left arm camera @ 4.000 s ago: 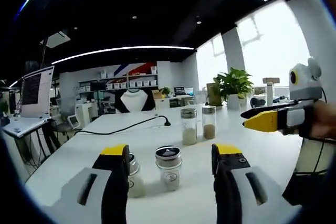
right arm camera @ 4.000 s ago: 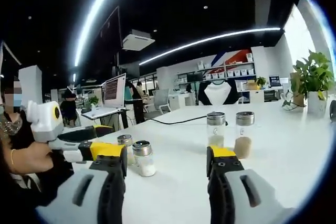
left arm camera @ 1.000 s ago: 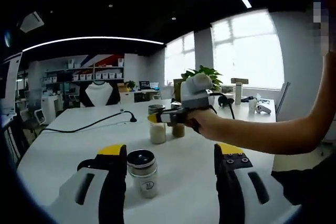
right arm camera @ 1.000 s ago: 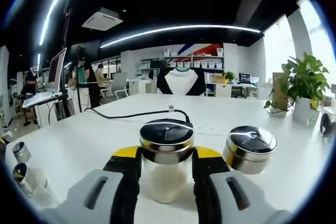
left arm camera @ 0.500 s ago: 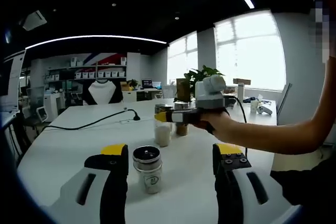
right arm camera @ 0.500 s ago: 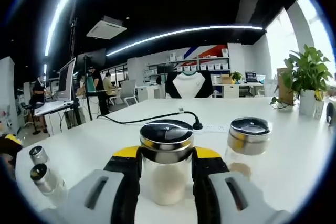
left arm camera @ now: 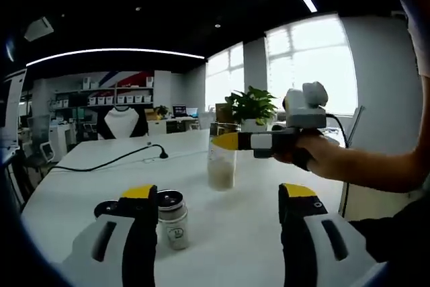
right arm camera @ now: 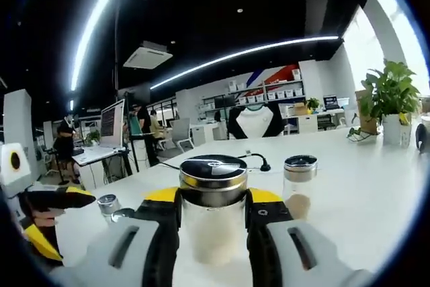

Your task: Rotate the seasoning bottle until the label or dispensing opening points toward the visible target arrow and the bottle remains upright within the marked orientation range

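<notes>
Dim dark ceiling, bright light strips (right arm camera: pixel 101 11), glaring windows (left arm camera: pixel 309 65), fisheye-bent edges, soft focus

Upright seasoning bottle (right arm camera: pixel 212 213), seemingly claw-held

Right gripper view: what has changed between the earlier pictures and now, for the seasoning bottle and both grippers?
Four seconds ago the right gripper was open and empty. It has since shut on the white-powder seasoning bottle and drawn it away from the brown-powder bottle, which now looks farther off. The left gripper stays open, the small jar by its left jaw.
</notes>
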`<state>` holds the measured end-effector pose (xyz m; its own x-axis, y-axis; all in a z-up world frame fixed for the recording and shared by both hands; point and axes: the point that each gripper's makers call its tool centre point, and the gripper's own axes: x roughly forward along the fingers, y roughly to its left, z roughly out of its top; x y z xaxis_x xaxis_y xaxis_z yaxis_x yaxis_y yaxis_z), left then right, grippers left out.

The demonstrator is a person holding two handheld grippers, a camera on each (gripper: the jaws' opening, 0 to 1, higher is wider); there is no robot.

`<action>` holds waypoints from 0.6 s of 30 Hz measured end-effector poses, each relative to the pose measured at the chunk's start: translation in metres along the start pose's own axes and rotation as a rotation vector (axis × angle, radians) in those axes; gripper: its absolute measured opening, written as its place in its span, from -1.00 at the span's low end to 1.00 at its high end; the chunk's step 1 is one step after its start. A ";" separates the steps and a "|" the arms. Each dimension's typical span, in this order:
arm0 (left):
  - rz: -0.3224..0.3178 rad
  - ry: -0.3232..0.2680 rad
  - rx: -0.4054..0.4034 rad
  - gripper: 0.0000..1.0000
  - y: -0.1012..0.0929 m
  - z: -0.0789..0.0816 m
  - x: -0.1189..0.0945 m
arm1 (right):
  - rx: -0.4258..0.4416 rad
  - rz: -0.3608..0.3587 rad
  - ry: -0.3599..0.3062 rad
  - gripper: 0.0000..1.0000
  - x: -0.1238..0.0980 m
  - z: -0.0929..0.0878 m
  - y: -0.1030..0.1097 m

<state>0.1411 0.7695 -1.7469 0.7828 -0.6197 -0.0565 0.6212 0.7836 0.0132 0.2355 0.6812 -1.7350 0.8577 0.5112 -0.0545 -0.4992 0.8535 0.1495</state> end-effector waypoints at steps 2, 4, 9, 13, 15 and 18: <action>-0.014 0.006 0.005 0.71 -0.005 0.001 0.001 | -0.002 0.008 0.006 -0.32 -0.010 0.000 0.005; -0.030 0.012 0.012 0.78 -0.011 0.001 0.002 | -0.025 0.031 0.005 -0.32 -0.022 0.000 0.013; -0.107 -0.005 -0.055 0.73 -0.030 0.001 0.005 | -0.003 0.096 0.028 -0.32 -0.045 -0.001 0.032; -0.127 -0.005 -0.040 0.72 -0.037 0.004 0.007 | -0.005 0.127 0.037 -0.32 -0.056 0.003 0.040; -0.148 -0.007 -0.050 0.72 -0.042 0.005 0.009 | -0.007 0.146 0.035 -0.32 -0.062 0.005 0.048; -0.177 0.007 -0.051 0.61 -0.049 0.003 0.012 | -0.005 0.178 0.032 -0.32 -0.071 0.010 0.059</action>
<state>0.1206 0.7233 -1.7455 0.6609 -0.7481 -0.0601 0.7466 0.6635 -0.0482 0.1469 0.6941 -1.7127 0.7517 0.6569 -0.0589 -0.6432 0.7499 0.1547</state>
